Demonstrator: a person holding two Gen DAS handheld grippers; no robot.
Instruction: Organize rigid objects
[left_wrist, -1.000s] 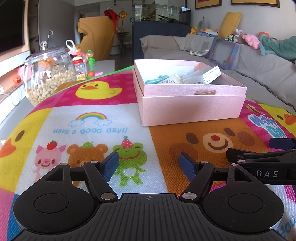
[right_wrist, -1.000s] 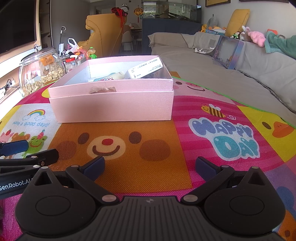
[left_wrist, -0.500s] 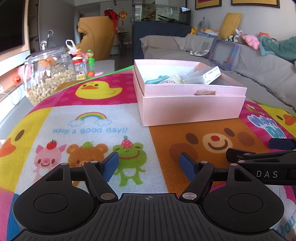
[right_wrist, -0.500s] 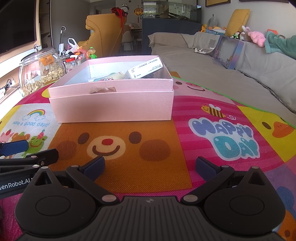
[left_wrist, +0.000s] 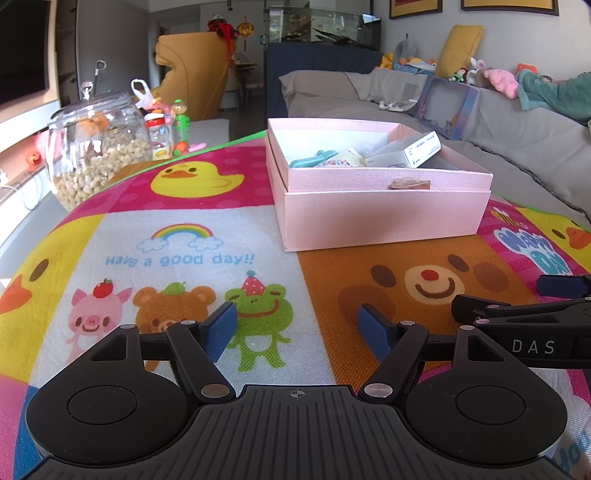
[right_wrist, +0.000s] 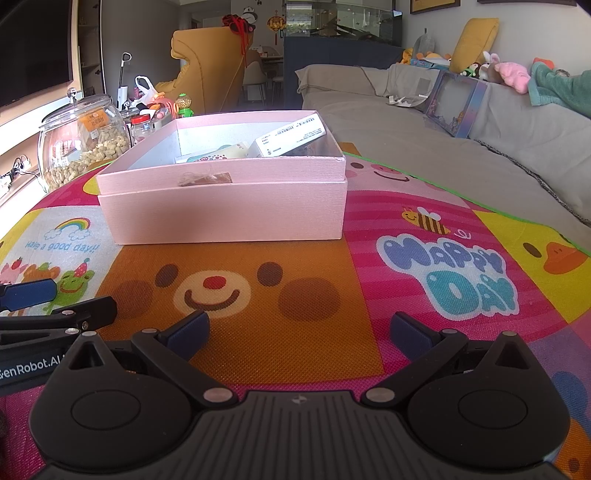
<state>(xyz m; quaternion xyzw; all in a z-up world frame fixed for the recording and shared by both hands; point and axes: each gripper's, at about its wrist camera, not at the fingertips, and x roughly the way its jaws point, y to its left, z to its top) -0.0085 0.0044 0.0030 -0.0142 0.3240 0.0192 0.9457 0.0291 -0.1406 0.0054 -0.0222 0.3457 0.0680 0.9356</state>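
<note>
A pink box (left_wrist: 384, 214) (right_wrist: 229, 210) sits open on the cartoon mat (left_wrist: 177, 254) (right_wrist: 443, 273), nested in its lid. Inside lie a white carton (left_wrist: 413, 151) (right_wrist: 291, 134), a teal piece (left_wrist: 314, 158) and a small printed packet (left_wrist: 341, 159) (right_wrist: 214, 155). My left gripper (left_wrist: 297, 326) rests low on the mat in front of the box, open and empty. My right gripper (right_wrist: 299, 330) lies beside it to the right, open and empty too. Each gripper shows at the edge of the other's view, the right gripper (left_wrist: 554, 295) and the left gripper (right_wrist: 44, 302).
A glass jar of nuts (left_wrist: 96, 147) (right_wrist: 81, 144) stands at the mat's far left, with small bottles (left_wrist: 162, 134) behind it. A grey sofa (left_wrist: 517, 147) (right_wrist: 480, 140) runs along the right. A yellow armchair (left_wrist: 192, 74) stands at the back.
</note>
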